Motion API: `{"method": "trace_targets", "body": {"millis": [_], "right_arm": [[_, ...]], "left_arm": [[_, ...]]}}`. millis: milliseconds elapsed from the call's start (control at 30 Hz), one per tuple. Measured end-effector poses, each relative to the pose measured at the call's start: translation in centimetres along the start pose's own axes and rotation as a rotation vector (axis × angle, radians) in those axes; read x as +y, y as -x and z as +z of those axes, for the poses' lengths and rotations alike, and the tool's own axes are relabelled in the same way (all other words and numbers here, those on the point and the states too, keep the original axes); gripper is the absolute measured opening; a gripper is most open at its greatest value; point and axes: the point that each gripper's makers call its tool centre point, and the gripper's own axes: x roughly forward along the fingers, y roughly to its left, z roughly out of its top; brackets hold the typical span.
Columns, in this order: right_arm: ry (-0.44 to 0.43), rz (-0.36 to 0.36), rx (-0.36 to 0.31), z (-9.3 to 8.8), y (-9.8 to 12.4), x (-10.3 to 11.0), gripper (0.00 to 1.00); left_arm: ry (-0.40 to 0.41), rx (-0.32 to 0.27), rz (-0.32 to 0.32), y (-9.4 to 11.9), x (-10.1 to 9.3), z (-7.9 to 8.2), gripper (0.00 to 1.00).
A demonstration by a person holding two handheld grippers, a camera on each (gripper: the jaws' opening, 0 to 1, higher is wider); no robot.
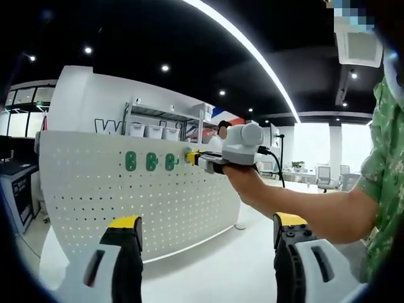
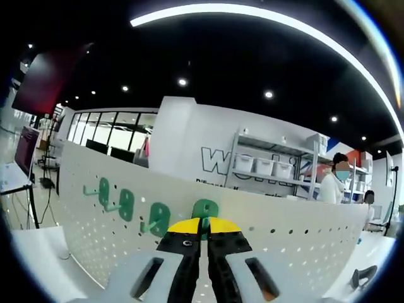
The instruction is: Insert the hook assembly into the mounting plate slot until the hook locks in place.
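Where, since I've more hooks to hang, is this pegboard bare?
The pegboard is bare below the three green hooks, left of them to its edge, and beyond the right tongs. It is crowded along the top row, where those tongs hold a fourth hook beside the three.

Behind the pegboard I see a metal shelf (image 2: 268,165) carrying white bins (image 2: 264,166), a person in white (image 2: 333,183) beside it, office chairs (image 1: 327,177) by bright windows, ceiling spotlights (image 2: 182,82) overhead.
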Motion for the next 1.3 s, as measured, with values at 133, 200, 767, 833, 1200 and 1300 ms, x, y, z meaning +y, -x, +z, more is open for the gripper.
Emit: {"method": "trace_targets", "body": {"millis": [133, 200, 767, 833, 1200, 1300], "right_arm": [[0.001, -0.002, 0.002, -0.1, -0.1, -0.1, 0.01], [0.001, -0.002, 0.002, -0.2, -0.1, -0.1, 0.01], [0.005, 0.002, 0.007, -0.6, -0.1, 0.1, 0.01], [0.006, 0.001, 0.008, -0.6, -0.1, 0.1, 0.01], [0.005, 0.0, 0.016, -1.1, -0.1, 0.1, 0.01], [0.001, -0.001, 0.017, -1.2, -0.1, 0.2, 0.01]], "left_arm": [[0.003, 0.002, 0.0, -0.1, 0.1, -0.1, 0.88], [0.002, 0.004, 0.001, -0.1, 0.1, -0.2, 0.88], [0.001, 0.006, 0.0, -0.2, 0.2, -0.2, 0.87], [0.002, 0.007, 0.001, -0.1, 0.2, -0.2, 0.87], [0.003, 0.008, 0.0, -0.1, 0.2, -0.2, 0.87], [0.004, 0.009, 0.001, -0.1, 0.2, -0.3, 0.87]]}}
